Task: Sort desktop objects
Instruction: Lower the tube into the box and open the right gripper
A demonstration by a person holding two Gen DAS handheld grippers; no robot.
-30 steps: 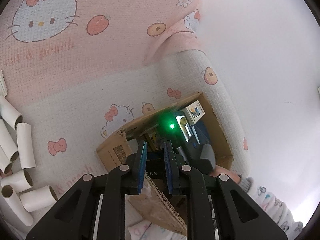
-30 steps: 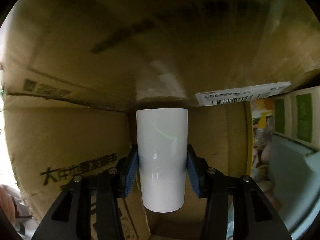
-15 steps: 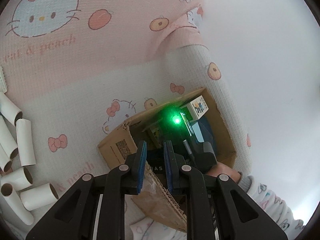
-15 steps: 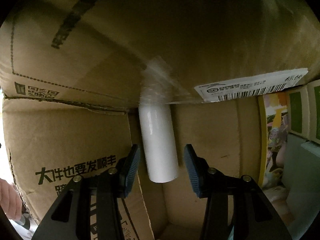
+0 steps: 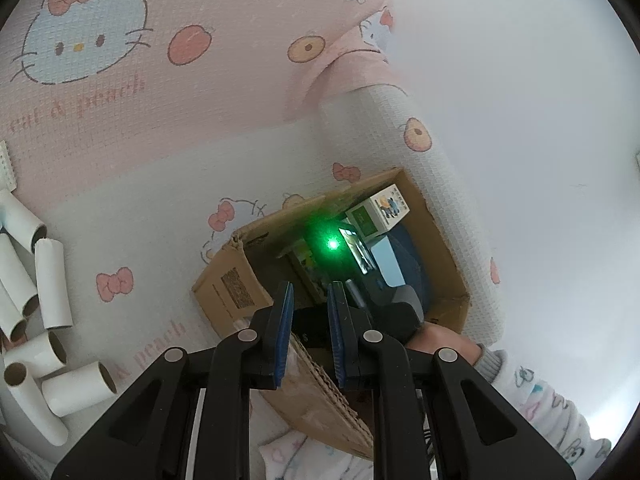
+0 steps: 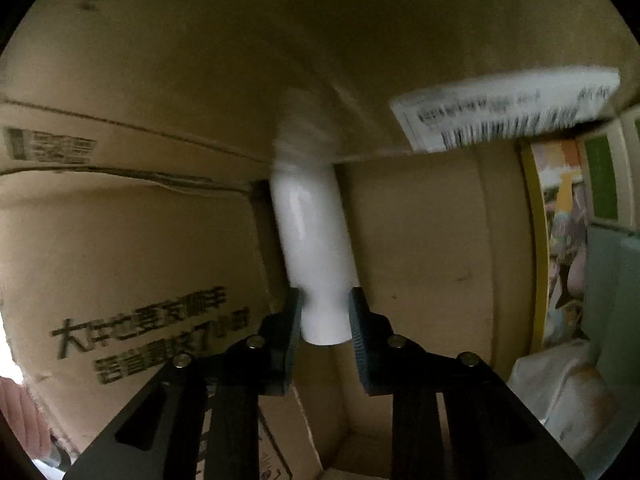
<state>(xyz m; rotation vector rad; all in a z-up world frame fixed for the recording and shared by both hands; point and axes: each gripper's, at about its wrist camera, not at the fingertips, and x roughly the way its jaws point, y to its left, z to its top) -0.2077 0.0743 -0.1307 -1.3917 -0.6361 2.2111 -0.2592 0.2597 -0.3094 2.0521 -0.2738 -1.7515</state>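
**Right claw.** The right claw (image 6: pixel 324 295) points down into the cardboard box (image 6: pixel 120 240). Its jaws are closing. The near end of the white paper tube (image 6: pixel 312 232) shows between the pad tips. I cannot tell whether the pads press on it or close just above it.

**Task item, location.** The tube stands nearly upright in an inside corner of the box, at 12 o'clock from the pads. Its far end meets the seam between two cardboard walls, with a shipping label (image 6: pixel 504 108) at 2 o'clock. Printed packets (image 6: pixel 560 240) stand along the wall at 3 o'clock.

**Handling.** I judge the tube light, hollow and thin-walled, with a glossy and possibly slippery skin. It would crush under a hard squeeze. Take hold across the middle of the barrel with light pressure, not at the open rim, where the wall gives most easily.

**Left claw.** The left claw (image 5: pixel 310 292) hovers above the box with its pads narrowly parted and nothing between them.

**Surroundings.** The box rests on a cat-print cloth (image 5: pixel 160 184) covering the surface. More loose tubes (image 5: pixel 52 284) lie in a heap at 9 o'clock, unsorted. A small printed carton (image 5: pixel 380 214) sits inside the box at 1 o'clock. A patterned sleeve (image 5: pixel 540 400) enters at 4 o'clock.
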